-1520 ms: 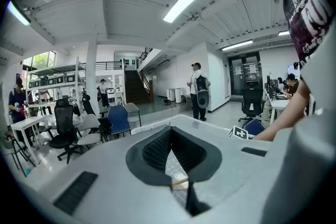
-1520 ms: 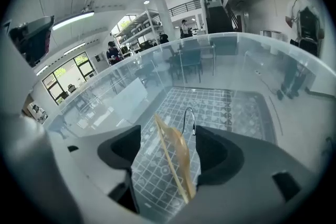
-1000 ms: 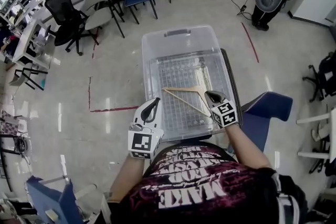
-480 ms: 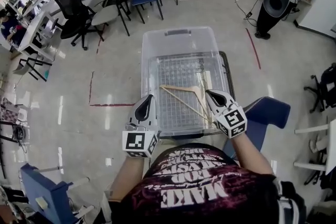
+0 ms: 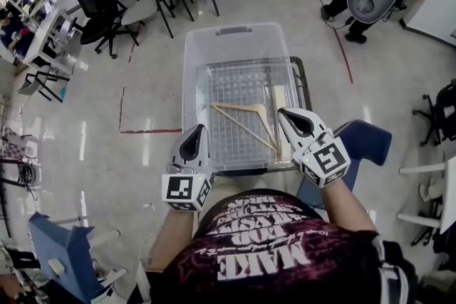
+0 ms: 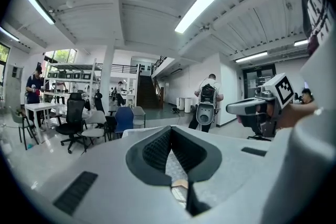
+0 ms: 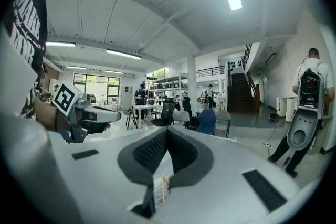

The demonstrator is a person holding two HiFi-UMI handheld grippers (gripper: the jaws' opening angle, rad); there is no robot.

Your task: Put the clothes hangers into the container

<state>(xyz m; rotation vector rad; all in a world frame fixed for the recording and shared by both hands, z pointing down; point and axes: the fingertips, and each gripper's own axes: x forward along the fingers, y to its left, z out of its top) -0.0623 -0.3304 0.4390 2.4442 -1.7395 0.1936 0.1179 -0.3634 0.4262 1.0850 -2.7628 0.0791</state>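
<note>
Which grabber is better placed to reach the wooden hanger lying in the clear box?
Probably the right. The right gripper sits beside the wooden hanger in the clear box; the left gripper hangs at the box's near-left corner, farther from it. Both are shut.

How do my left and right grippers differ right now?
The left gripper sits at the container's near left corner, while the right gripper is at its near right side, closer to the hanger. The left gripper points nearly straight ahead, while the right gripper angles inward. Both have shut fingers and hold nothing.
</note>
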